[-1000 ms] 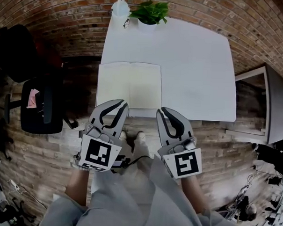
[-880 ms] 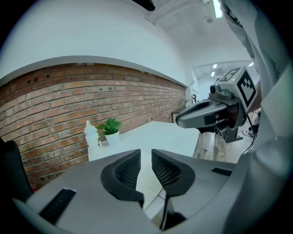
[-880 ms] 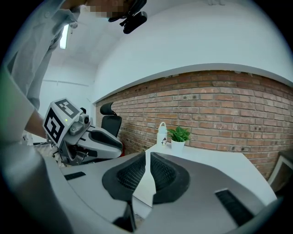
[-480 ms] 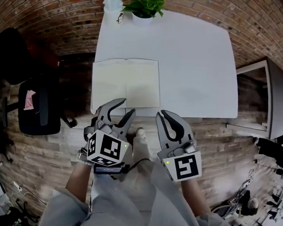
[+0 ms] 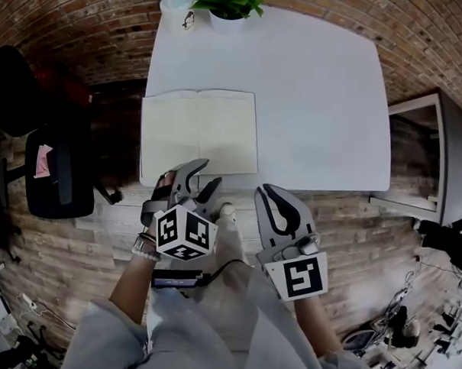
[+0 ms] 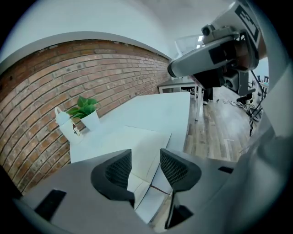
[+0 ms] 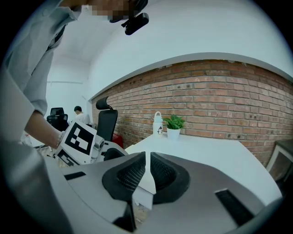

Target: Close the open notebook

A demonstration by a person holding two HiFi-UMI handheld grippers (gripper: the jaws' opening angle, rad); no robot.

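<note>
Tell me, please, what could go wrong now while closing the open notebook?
The notebook lies right along the table's left edge, near the front corner; a push could slide it off. The left gripper, whose jaws have just been opening and hold nothing yet, may catch only a single page and crease it instead of turning the whole half over.

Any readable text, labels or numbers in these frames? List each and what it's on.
No readable text anywhere.
Bottle: small dark print, too small to read.
Notebook: pages look blank.
Left gripper and right gripper: square black-and-white marker patterns, no letters.
</note>
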